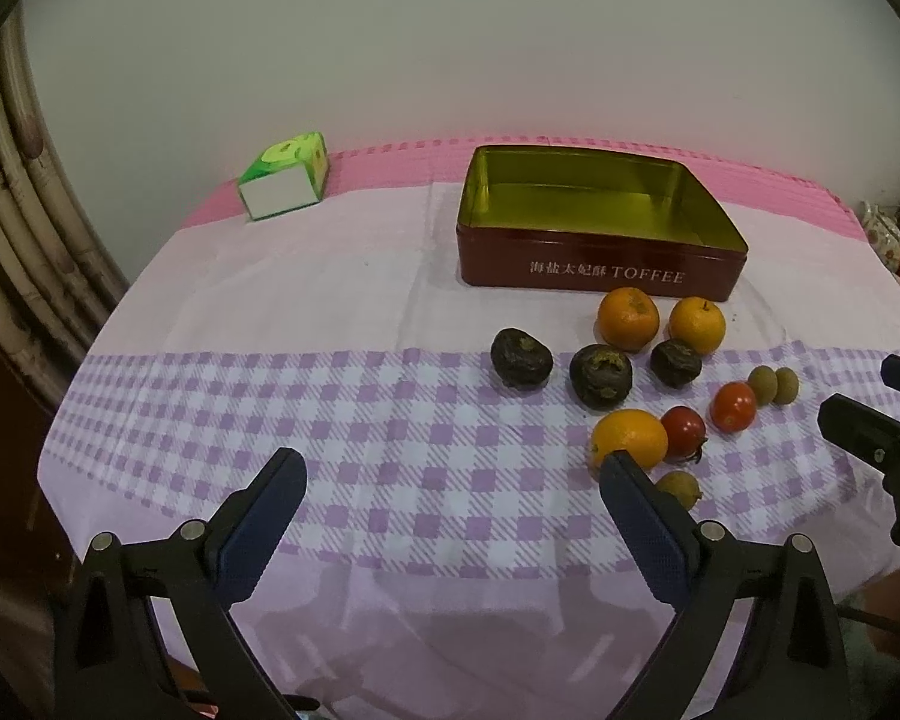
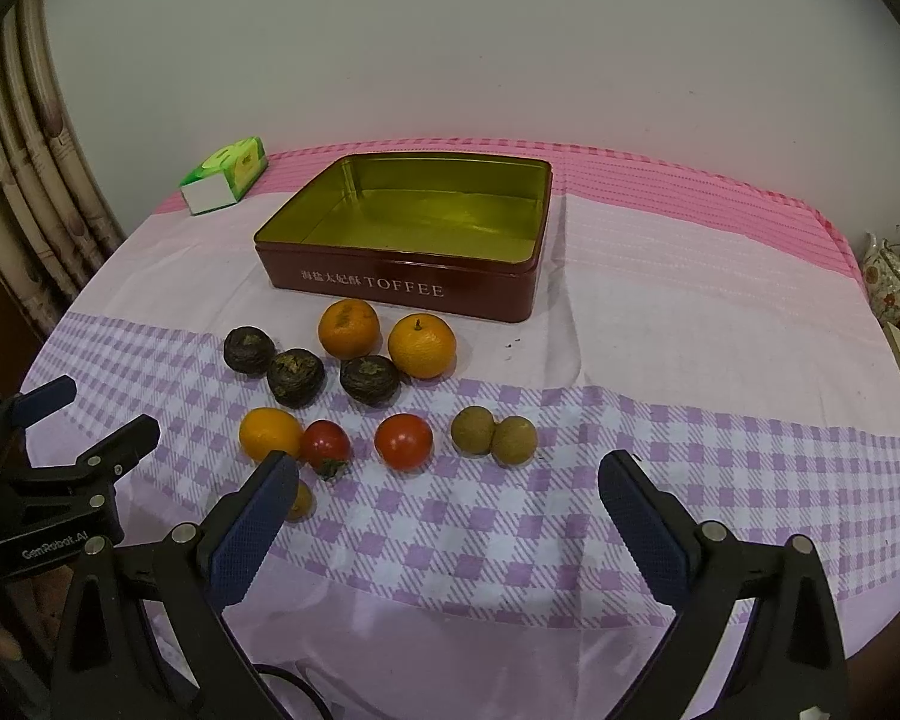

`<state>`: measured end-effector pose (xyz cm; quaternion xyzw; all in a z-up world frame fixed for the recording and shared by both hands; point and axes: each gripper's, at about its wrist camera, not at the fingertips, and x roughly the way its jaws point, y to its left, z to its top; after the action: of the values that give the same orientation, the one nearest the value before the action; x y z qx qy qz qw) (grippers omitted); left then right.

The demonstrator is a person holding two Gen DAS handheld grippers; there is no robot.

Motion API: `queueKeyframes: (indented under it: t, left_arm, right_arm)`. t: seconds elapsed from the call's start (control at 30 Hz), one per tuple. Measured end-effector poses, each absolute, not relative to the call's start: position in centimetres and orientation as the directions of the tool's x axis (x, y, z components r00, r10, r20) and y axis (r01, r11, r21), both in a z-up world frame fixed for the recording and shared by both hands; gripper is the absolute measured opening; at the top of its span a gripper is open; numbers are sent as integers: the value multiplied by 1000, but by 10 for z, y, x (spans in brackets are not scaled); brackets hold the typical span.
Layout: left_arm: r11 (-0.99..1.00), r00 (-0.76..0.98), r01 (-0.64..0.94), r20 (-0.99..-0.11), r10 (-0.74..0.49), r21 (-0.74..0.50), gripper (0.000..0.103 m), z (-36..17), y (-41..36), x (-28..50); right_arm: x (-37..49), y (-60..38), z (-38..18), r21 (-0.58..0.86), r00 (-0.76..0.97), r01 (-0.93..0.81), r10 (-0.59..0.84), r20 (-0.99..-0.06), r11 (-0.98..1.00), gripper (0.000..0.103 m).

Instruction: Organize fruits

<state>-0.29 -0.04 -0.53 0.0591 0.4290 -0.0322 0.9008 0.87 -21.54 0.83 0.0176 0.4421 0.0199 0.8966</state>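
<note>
While nothing is yet in the toffee tin (image 2: 513, 285), you are at the start.
Both grippers, left (image 1: 450, 480) and right (image 2: 450, 480), hover with fingers wide apart and empty; fruit lies on the worktop (image 2: 690, 300) before the tin, so reach for the nearest tomato (image 2: 403, 441).

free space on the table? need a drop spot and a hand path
Bare cloth left of the dark fruits, running back to the tissue box. Bare right of the toffee tin and the two longans. The tin's inside is empty. Crowded: in front of the tin, where oranges, tomatoes and dark fruits sit close. Both grippers, left gripper and right gripper, open.
</note>
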Motion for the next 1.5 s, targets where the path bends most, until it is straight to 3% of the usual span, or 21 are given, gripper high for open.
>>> queueKeyframes:
  t: [0.93,1.5]
  left_arm:
    - [993,604,95,-797,-5,65,98,-13,0,-1]
    - [997,591,70,-807,-6,44,98,-16,7,4]
  right_arm:
    - [9,-216,6,62,600,-28,66,-797,998,96]
    - [15,-218,-1,75,575,-37,82,-814,997,85]
